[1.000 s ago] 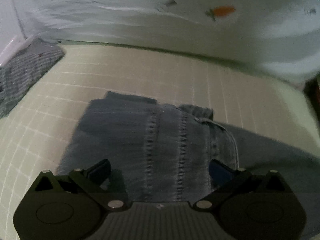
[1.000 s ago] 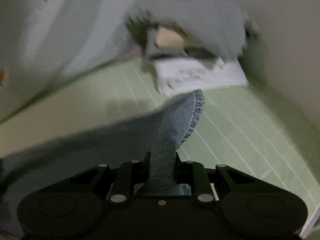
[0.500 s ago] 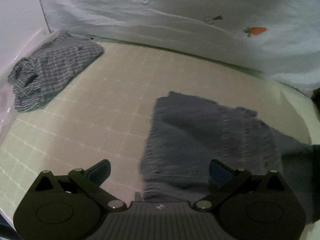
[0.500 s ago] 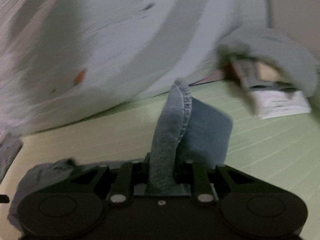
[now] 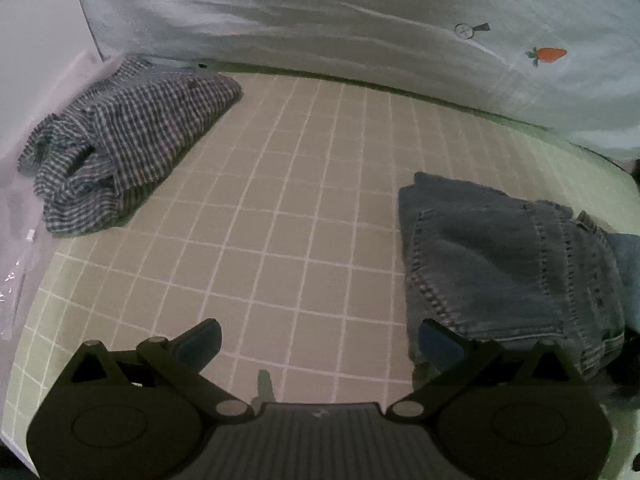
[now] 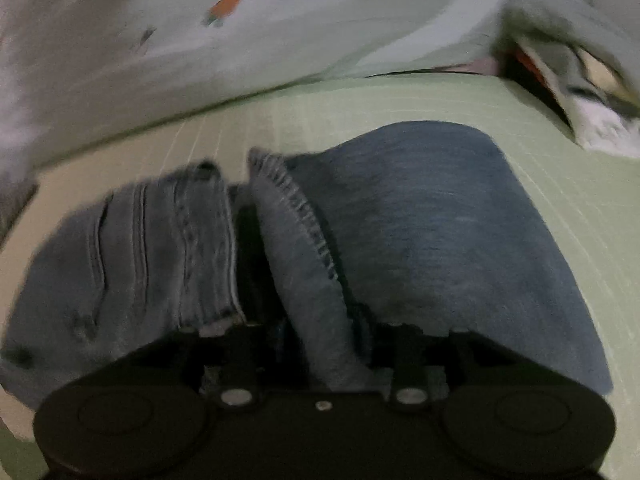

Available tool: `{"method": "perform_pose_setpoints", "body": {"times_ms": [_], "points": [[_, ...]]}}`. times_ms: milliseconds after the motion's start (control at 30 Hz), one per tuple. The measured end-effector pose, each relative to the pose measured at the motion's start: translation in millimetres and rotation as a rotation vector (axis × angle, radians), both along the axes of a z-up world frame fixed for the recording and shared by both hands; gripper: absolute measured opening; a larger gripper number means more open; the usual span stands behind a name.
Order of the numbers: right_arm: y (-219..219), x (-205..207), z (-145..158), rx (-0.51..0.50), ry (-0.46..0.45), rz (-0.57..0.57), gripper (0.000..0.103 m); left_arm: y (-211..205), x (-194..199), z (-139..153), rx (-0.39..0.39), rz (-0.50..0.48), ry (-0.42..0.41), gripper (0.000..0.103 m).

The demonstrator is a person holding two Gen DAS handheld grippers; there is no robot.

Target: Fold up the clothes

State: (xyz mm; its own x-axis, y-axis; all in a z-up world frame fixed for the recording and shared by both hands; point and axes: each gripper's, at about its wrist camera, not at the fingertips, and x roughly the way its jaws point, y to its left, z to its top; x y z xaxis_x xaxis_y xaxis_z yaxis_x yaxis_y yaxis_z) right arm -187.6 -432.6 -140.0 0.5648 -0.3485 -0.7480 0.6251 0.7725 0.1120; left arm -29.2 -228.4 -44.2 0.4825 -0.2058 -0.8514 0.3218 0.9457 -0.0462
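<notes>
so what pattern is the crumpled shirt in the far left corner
A blue-and-white check; the crumpled shirt shows best in the left wrist view.

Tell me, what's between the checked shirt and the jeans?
Nothing but bare green gridded mat. The left wrist view shows the checked shirt crumpled at far left and the jeans at right, with only mat squares between.

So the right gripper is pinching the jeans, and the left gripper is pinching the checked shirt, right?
Not quite. The left gripper holds nothing: the left wrist view shows its jaws open over the green grid mat, with the checked shirt lying apart by the far corner. The right gripper does pinch the jeans, as the right wrist view shows.
</notes>
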Motion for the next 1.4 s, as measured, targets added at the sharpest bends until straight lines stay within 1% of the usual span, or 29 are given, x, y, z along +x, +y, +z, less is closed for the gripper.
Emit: {"method": "perform_pose_setpoints", "body": {"times_ms": [33,67,167,233,267,300,400,500,567,600,633,667,733,800,833,867,900,933,967,1067,1133,1167,1233,1300,1333,1367,1400], "points": [[0.9,-5.0,4.6,0.004,-0.026,-0.023,0.042,1.7,2.5,-2.5,-0.006,-0.002,0.009,0.103],[2.0,-10.0,9.3,0.007,-0.053,-0.046,0.042,3.3,4.8,-5.0,-0.012,-0.004,0.018,0.103],[9.4,-33.2,32.5,-0.039,-0.149,-0.124,0.044,3.5,9.5,-10.1,-0.025,-0.013,0.039,0.103],[2.0,-43.4,44.1,-0.068,-0.187,-0.194,0.044,2.6,12.3,-11.3,-0.033,-0.021,0.043,0.103],[-4.5,-46.7,45.5,-0.073,-0.185,-0.223,0.045,1.8,13.7,-11.8,-0.037,-0.026,0.045,0.103],[-7.5,-48.7,43.7,-0.075,-0.163,-0.241,0.045,0.9,15.1,-12.3,-0.041,-0.030,0.047,0.103],[-18.6,-42.2,26.0,-0.077,-0.041,-0.248,0.045,-3.5,17.9,-14.5,-0.040,-0.056,0.052,0.103],[-21.1,-31.6,8.6,0.009,-0.005,-0.217,0.044,-4.0,19.4,-14.1,-0.039,-0.069,0.048,0.103],[-11.7,-27.9,5.7,0.062,-0.039,-0.189,0.044,-1.9,21.1,-13.4,-0.038,-0.063,0.042,0.103],[-5.0,-24.8,6.5,0.067,-0.051,-0.154,0.044,-0.7,22.1,-13.2,-0.038,-0.057,0.041,0.103],[1.7,-21.7,7.4,0.071,-0.063,-0.118,0.047,0.9,23.5,-13.3,-0.040,-0.050,0.044,0.103],[8.7,-18.7,8.9,0.062,-0.062,-0.082,0.051,1.8,24.2,-13.5,-0.042,-0.042,0.047,0.103],[14.0,-15.1,15.6,0.003,-0.036,-0.051,0.051,2.5,24.4,-13.8,-0.049,-0.034,0.055,0.103],[10.2,-23.2,23.4,0.001,-0.076,-0.061,0.054,1.3,23.2,-14.0,-0.051,-0.032,0.059,0.103],[5.7,-29.9,26.6,0.001,-0.102,-0.091,0.063,0.0,21.8,-13.9,-0.051,-0.034,0.061,0.103],[0.8,-38.4,30.4,-0.015,-0.117,-0.130,0.077,-2.1,19.6,-13.9,-0.050,-0.036,0.062,0.103],[-4.2,-47.0,34.3,-0.031,-0.131,-0.168,0.083,-4.2,17.2,-13.9,-0.049,-0.039,0.063,0.103],[-11.4,-54.4,35.1,-0.051,-0.125,-0.197,0.087,-6.8,14.2,-13.7,-0.047,-0.040,0.065,0.103],[-18.7,-61.8,35.7,-0.070,-0.119,-0.225,0.087,-9.4,11.1,-13.5,-0.045,-0.040,0.066,0.103],[-55.5,-77.4,26.9,-0.063,-0.063,-0.282,0.087,-18.3,1.6,-12.2,-0.039,-0.033,0.064,0.103],[-77.9,-83.9,18.3,-0.053,-0.022,-0.280,0.087,-25.3,-7.2,-10.3,-0.032,-0.026,0.063,0.103],[-89.5,-85.4,13.3,-0.034,0.003,-0.271,0.087,-28.9,-11.6,-9.3,-0.028,-0.022,0.062,0.103],[-104.5,-84.7,5.3,0.014,0.020,-0.251,0.086,-36.5,-21.5,-6.5,-0.024,-0.007,0.055,0.103],[-113.3,-83.3,0.4,0.056,0.012,-0.200,0.080,-45.3,-30.1,-5.0,-0.025,0.008,0.052,0.103],[-117.7,-82.6,-2.0,0.077,0.008,-0.174,0.067,-50.4,-34.1,-5.3,-0.025,0.015,0.053,0.103],[-122.0,-81.9,-4.4,0.098,0.004,-0.148,0.035,-55.5,-37.9,-5.7,-0.025,0.022,0.054,0.103],[-124.4,-84.1,-2.5,0.100,-0.005,-0.135,0.018,-59.9,-40.8,-6.4,-0.022,0.028,0.053,0.103]]}}
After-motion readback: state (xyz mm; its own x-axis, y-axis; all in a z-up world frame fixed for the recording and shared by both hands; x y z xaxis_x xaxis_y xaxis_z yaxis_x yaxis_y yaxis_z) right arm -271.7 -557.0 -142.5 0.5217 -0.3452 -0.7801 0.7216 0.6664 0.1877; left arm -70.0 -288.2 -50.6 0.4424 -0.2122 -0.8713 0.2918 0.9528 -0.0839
